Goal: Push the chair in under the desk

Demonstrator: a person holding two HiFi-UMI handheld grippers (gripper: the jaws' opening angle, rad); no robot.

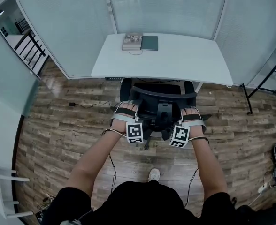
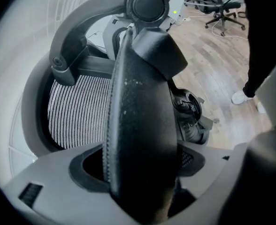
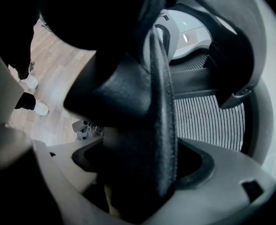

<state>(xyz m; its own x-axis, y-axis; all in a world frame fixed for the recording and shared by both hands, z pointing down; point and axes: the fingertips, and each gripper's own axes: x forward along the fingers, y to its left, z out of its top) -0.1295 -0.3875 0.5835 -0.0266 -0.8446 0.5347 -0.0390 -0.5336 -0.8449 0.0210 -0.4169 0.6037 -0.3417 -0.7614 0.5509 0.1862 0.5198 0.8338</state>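
Observation:
A black office chair (image 1: 159,102) with a mesh back stands at the front of the white desk (image 1: 185,62), its seat partly under the top. My left gripper (image 1: 126,112) is on the left end of the chair's curved upper back, and my right gripper (image 1: 192,115) is on the right end. In the left gripper view the black padded back edge (image 2: 142,125) fills the gap of the left gripper (image 2: 142,172). The right gripper view shows the same edge (image 3: 152,125) wedged in the right gripper (image 3: 142,172). Both sets of jaws are shut on that edge.
A stack of books (image 1: 132,41) and a dark notebook (image 1: 149,42) lie at the desk's far edge. Glass partitions enclose the desk. Cables (image 1: 88,105) run over the wood floor. A black frame (image 1: 262,86) stands at the right, a white chair (image 1: 2,191) at the lower left.

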